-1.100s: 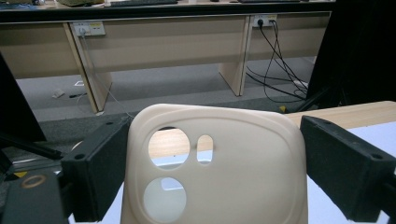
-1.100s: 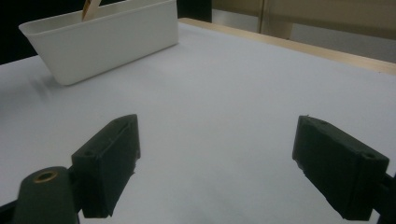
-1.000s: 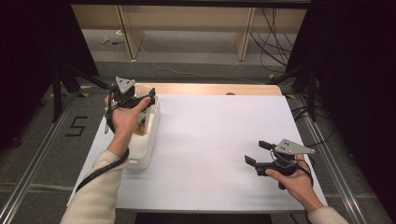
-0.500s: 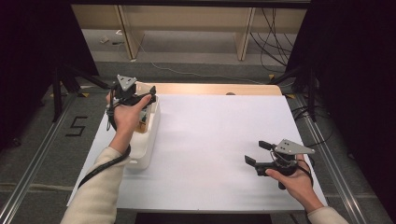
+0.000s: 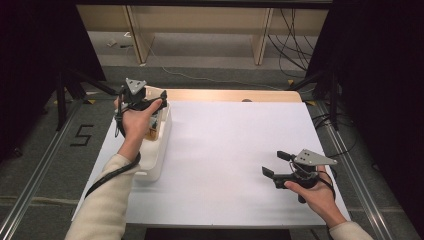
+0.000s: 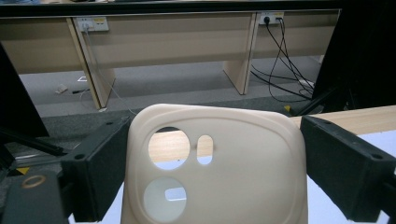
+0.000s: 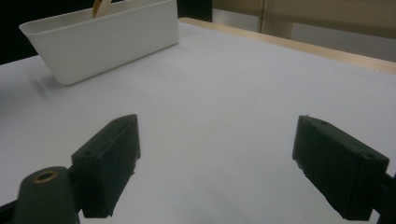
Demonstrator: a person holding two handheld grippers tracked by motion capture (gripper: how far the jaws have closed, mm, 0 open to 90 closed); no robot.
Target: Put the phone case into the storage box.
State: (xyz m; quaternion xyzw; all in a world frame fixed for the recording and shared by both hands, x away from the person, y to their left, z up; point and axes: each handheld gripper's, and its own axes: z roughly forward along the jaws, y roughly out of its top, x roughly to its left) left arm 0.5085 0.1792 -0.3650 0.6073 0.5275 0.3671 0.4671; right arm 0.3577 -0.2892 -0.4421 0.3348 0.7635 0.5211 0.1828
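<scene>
Slippage threatens the cream phone case (image 6: 215, 172) clamped edgewise in the left claw (image 6: 212, 177) above the white bin (image 5: 156, 150), while the right claw (image 5: 278, 164) rests apart over the worktop (image 5: 230, 150).

It looks like a lab or recording room: dark curtains (image 5: 370, 100) flank the white worktop (image 5: 235, 150), with loose cables (image 6: 285, 51), wall sockets (image 6: 91, 23) and grey carpet (image 5: 200, 55) beyond the left claw (image 5: 145, 102).

Overhead light falls bright on the white table sheet (image 5: 230, 150); dark surroundings flank it, shadows stay soft, and near black gripper jaws blur.
</scene>
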